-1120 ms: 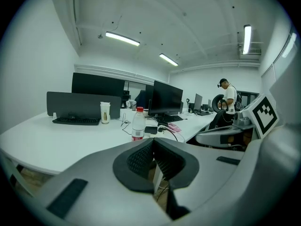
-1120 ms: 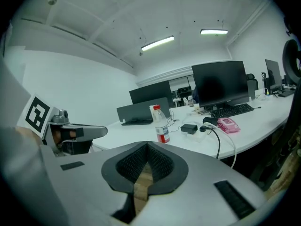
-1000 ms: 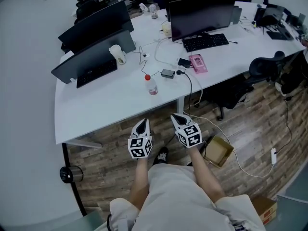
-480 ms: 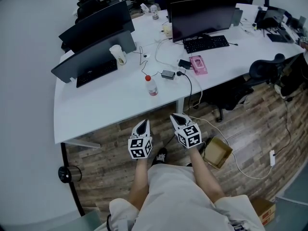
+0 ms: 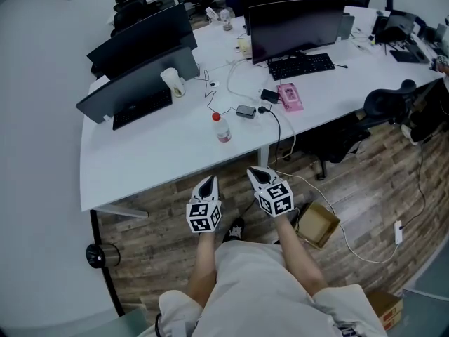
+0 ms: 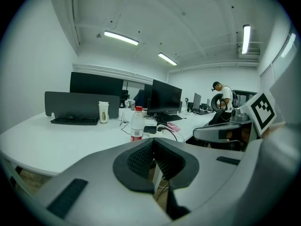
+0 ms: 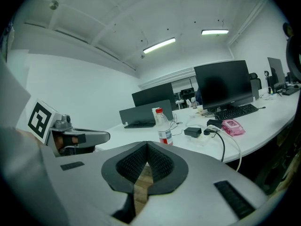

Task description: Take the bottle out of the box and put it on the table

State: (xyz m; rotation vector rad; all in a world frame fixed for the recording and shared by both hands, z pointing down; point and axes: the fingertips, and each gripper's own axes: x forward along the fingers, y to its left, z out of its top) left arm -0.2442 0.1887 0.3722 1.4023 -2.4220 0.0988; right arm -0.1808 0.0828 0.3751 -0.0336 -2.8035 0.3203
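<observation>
Now we hold both grippers low in the middle of the head view, over the wood-plank floor (image 5: 161, 234) and just short of the white desk (image 5: 133, 156). The left gripper (image 5: 208, 180) has its jaws pressed together with nothing between them, and the right gripper (image 5: 258, 172) is likewise closed and empty. The bottle (image 5: 222, 128), clear with a red cap, stands upright on the desk above the grippers, apart from both. The cardboard box (image 5: 319, 222) sits open on the floor at the lower right, beside a white cable. Across the desk we see dark monitors (image 5: 295, 21), a black keyboard (image 5: 302, 63), a pink packet (image 5: 288, 95), a black adapter (image 5: 245, 109) and a paper cup (image 5: 170, 80). A black office chair (image 5: 389, 98) is at the right edge. In the left gripper view, strip lights (image 6: 121, 37) run along a white ceiling, and a person (image 6: 221, 97) stands far off at the right.
</observation>
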